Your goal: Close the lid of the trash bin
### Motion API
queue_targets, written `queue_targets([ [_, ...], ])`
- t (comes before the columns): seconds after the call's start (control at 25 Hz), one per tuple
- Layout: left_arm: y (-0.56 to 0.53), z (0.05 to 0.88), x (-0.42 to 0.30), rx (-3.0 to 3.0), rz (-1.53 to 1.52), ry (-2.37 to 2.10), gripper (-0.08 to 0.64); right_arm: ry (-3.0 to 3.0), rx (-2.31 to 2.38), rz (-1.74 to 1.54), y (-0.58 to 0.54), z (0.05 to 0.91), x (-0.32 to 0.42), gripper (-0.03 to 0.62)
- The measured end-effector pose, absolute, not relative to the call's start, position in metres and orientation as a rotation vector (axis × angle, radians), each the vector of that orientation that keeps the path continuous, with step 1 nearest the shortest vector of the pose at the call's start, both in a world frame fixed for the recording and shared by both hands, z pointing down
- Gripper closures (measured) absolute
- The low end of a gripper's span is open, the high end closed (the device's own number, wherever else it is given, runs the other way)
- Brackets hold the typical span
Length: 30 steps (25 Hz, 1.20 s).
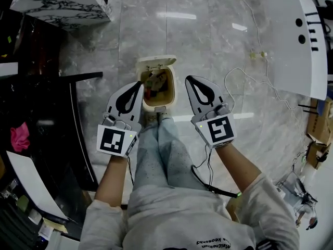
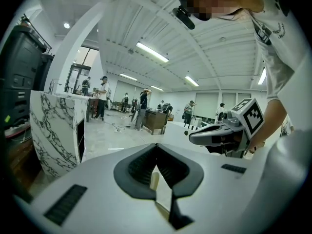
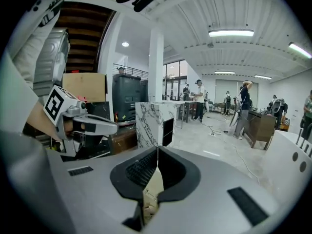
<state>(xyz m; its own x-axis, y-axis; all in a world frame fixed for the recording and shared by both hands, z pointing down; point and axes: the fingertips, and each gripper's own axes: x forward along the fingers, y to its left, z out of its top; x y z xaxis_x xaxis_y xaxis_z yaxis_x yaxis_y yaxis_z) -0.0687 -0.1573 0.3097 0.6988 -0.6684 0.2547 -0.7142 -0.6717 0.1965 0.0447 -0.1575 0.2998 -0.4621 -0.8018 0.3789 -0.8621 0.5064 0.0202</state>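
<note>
Trash bin on floor, lid tipped back open, mixed rubbish inside. Left gripper and right gripper flank it, jaws closed, empty.

Cream trash bin on floor, lid open.

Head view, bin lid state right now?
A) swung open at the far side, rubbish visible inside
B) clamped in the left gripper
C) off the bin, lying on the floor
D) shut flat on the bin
A: the lid stands open at the far edge of the trash bin, and rubbish shows in the uncovered opening.
</note>
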Motion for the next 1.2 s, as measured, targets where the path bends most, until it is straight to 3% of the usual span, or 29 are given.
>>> queue_targets([
  [1.2,-0.223,0.463,-0.059,2.672,0.439,-1.014,0.540,-2.432,1.036,0.100,-0.222,0.447,0.042,0.560],
])
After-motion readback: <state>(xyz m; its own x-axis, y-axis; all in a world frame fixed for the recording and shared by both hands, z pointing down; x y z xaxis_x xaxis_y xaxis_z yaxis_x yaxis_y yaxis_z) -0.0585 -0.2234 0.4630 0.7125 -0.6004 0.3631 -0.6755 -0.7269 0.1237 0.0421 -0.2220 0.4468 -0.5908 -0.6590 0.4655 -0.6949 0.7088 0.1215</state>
